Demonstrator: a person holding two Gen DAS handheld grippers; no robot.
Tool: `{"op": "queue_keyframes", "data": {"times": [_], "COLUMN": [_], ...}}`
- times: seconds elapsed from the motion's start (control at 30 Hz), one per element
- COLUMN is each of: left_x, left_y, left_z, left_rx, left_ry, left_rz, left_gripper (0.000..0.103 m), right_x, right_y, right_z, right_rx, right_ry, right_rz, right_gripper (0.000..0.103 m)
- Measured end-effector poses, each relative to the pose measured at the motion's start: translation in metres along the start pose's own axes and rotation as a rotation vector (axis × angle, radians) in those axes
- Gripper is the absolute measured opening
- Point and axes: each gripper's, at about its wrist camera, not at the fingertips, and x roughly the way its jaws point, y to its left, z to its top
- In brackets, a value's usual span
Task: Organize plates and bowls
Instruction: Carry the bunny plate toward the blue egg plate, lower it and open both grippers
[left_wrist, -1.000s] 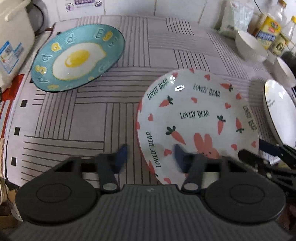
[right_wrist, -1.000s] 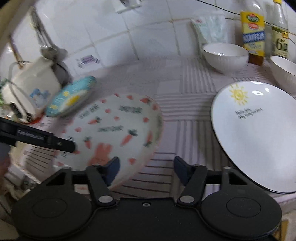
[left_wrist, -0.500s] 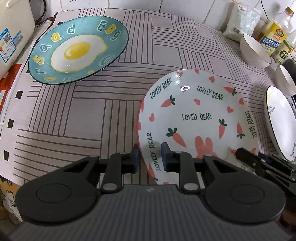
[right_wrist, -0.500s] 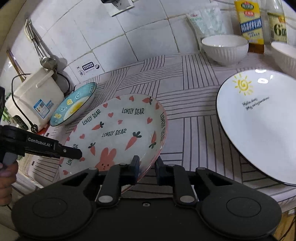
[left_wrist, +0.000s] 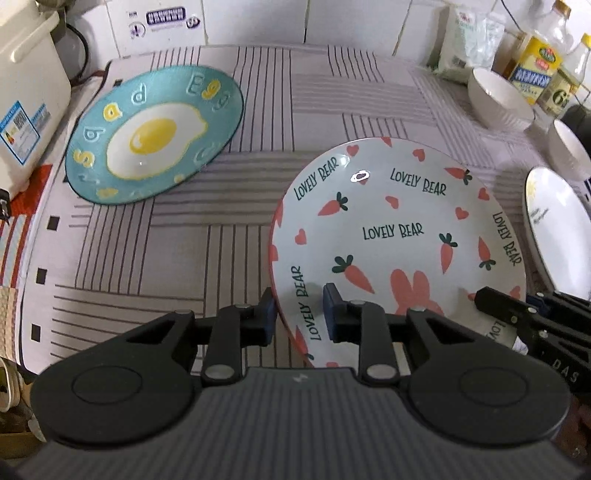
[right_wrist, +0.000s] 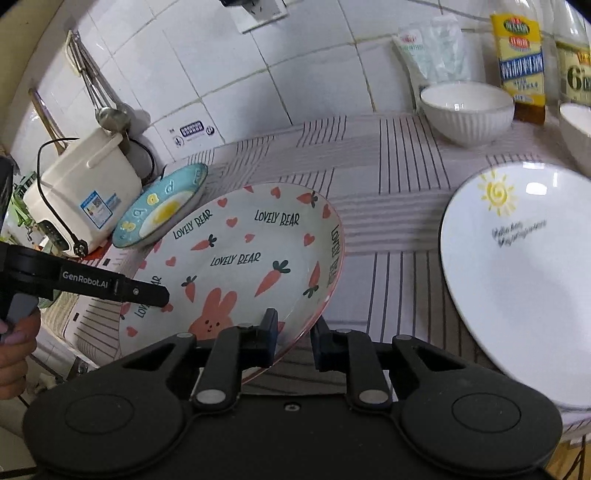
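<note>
Left gripper (left_wrist: 297, 308) has just closed, its fingers (left_wrist: 266, 309) now pinching the near-left rim of the carrot plate (left_wrist: 391, 236). The egg plate (left_wrist: 155, 134) lies well beyond, up-left on the striped bench (left_wrist: 177, 251). Right gripper (right_wrist: 293, 334) has closed too, clamped on the same plate's near-right rim. To its right lies the sun plate (right_wrist: 524, 280), with a white bowl (right_wrist: 467, 110) farther back.

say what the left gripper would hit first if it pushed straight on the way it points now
Its fingers already clamp the near rim of the carrot plate, so the left gripper would drive straight into that plate. Beyond it, probably only the striped tablecloth; depth is hard to judge in the fisheye view.
</note>
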Motion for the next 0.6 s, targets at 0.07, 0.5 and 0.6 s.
{"op": "queue_keyframes", "data": {"times": [0.07,0.5,0.6], "left_x": [-0.005,0.001,0.014], "left_y": [-0.006,-0.015,-0.011], "left_z": [0.007,0.088,0.106], "left_rx": [0.022,0.049,0.037], "left_ry": [-0.024,-0.117,-0.083], "left_rz": [0.008,0.006,-0.008], "left_gripper": [0.025,0.026,0.025], "right_x": [-0.002,0.015,0.027], "right_y": [0.000,-0.010,-0.018], "right_z": [0.007,0.079,0.092], "right_rx": [0.000,-0.016,-0.016], "right_ry": [-0.009,-0.078,-0.067], "right_rz": [-0.005,-0.017,-0.037], "right_gripper": [0.023,0.025,0.025]}}
